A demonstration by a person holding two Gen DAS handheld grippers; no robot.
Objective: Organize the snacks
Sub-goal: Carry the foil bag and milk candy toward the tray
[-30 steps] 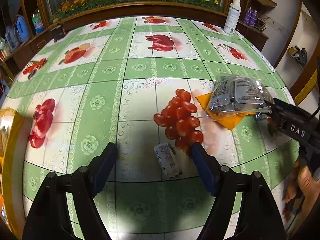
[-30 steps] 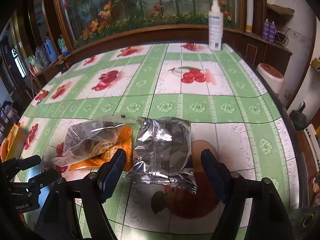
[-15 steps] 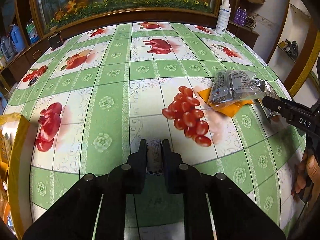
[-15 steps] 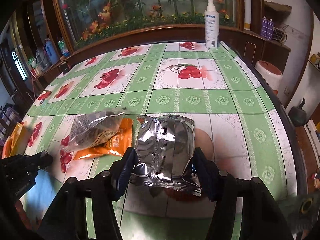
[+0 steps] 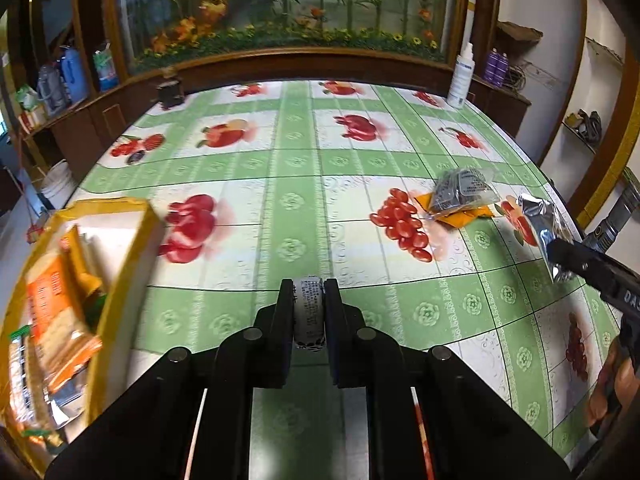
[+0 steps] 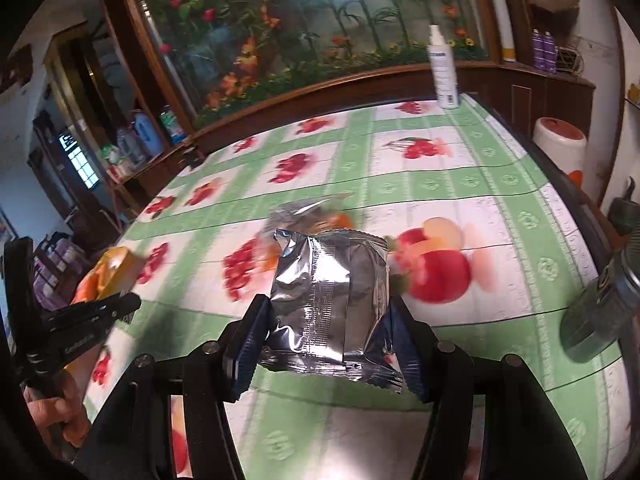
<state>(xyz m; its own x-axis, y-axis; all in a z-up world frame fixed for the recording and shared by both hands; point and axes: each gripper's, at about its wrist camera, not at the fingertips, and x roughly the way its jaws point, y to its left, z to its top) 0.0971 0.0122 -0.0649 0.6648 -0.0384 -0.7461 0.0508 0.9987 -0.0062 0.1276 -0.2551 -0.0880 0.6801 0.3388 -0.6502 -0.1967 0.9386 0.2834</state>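
Both closed: our left gripper (image 5: 308, 316) pinches a small packet (image 5: 307, 312) between its fingertips; our right gripper (image 6: 330, 320) clamps a foil bag (image 6: 330, 300) between its fingers.

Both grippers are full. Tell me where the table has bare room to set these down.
Bare cloth runs from the yellow box across to the snack packets, and back to the white bottle. Crowded: inside the box and around those packets.

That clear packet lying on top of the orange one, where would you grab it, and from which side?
By its near edge, coming from the right, I would guess. The clear packet lies flat across the orange packet, so pinching its thin overhanging rim should lift it alone. A grip from straight above might catch both. The right hand-held gripper is closer but already holds the silver bag.
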